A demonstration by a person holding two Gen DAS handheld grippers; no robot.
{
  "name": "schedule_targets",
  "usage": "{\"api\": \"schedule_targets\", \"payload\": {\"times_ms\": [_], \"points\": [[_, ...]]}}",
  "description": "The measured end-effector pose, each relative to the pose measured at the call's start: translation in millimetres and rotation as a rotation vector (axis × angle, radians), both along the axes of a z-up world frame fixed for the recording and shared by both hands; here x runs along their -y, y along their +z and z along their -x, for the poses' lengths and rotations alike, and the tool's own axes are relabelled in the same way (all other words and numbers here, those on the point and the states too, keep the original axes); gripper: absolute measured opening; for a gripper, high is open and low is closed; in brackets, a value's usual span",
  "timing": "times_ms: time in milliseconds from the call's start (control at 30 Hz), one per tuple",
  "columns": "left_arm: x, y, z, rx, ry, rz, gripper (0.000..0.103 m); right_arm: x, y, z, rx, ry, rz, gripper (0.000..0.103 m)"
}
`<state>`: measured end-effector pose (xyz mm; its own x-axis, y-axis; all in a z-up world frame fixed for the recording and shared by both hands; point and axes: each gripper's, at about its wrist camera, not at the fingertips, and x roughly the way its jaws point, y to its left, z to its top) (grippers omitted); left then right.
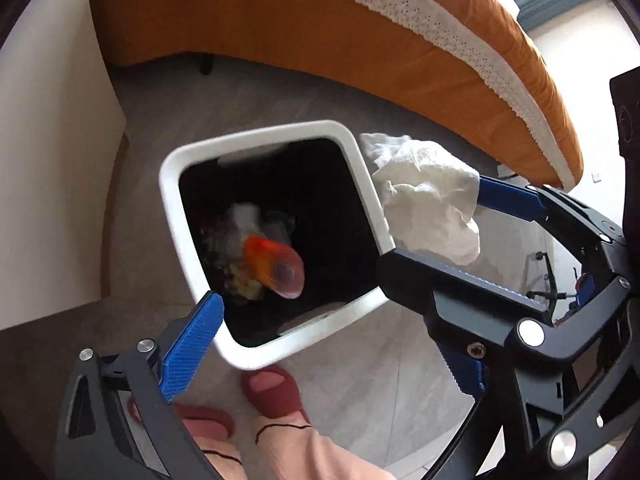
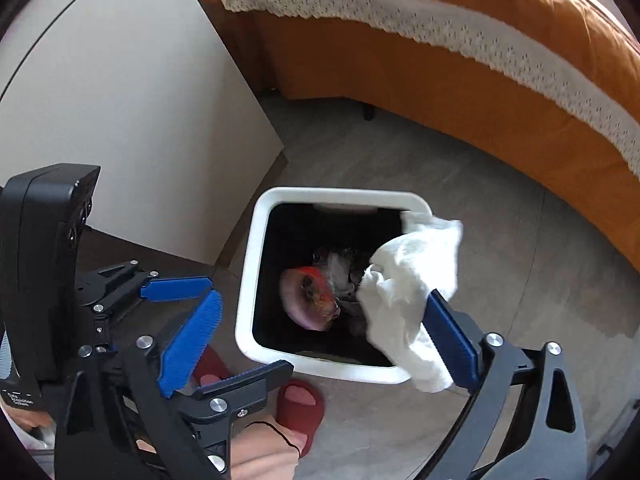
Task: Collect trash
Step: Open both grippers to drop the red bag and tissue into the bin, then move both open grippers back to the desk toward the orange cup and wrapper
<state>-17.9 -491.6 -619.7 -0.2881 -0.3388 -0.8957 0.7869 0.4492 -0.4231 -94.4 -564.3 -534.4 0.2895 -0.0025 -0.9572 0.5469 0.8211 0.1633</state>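
Note:
A white bin (image 1: 172, 208) (image 2: 248, 280) with a dark inside stands on the floor under both grippers. My left gripper (image 1: 328, 356) is open over its near rim, with nothing between the pads. A blurred orange and pink round thing (image 1: 276, 268) (image 2: 308, 300) shows inside the bin's mouth, above other rubbish. My right gripper (image 2: 320, 340) is open over the bin. A crumpled white tissue (image 2: 408, 300) (image 1: 428, 196) hangs against its right pad (image 2: 448, 332), over the bin's right rim. The other pad stands well clear of the tissue.
An orange bed (image 1: 360, 40) (image 2: 440, 72) with a white lace cover runs along the back. A pale panel (image 2: 120, 120) (image 1: 52, 160) stands left of the bin. The person's feet in dark red slippers (image 1: 276, 392) (image 2: 300, 404) are just before the bin on grey tiles.

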Motion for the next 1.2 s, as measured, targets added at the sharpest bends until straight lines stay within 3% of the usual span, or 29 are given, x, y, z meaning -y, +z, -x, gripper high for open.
{"api": "schedule_targets", "payload": {"times_ms": [167,367,567,600,700,733,800,867,1100,1200], "points": [[-8,-17,-3,-0.019,0.014,0.0,0.098,5,-25,-1,-0.014,-0.009,-0.052,0.098],[-17,-17,-11,-0.03,0.041,0.003,0.098,-4,-21,-14,-0.005,0.016,-0.142,0.098],[-25,-13,-13,-0.02,0.039,-0.012,0.098,-4,-30,-24,-0.099,-0.05,-0.228,0.098],[-27,-11,-14,-0.017,0.044,-0.006,0.098,-3,-24,-25,-0.07,-0.065,-0.226,0.098],[-35,-5,-26,-0.051,0.101,0.012,0.098,-13,-2,-44,-0.026,0.033,-0.13,0.098],[-37,-6,-28,-0.045,0.108,0.002,0.098,-15,-7,-47,-0.051,0.052,-0.137,0.098],[-38,-9,-28,-0.029,0.094,-0.036,0.098,-15,-34,-48,-0.19,0.047,-0.175,0.098],[-41,-7,-26,-0.016,0.082,-0.05,0.098,-7,-47,-34,-0.244,-0.046,-0.253,0.098],[-51,2,-26,-0.046,0.096,-0.066,0.098,-7,-21,-18,-0.255,-0.07,-0.21,0.098],[-51,19,-27,-0.031,0.095,-0.05,0.098,-12,-6,-27,-0.235,-0.062,-0.18,0.098]]}}
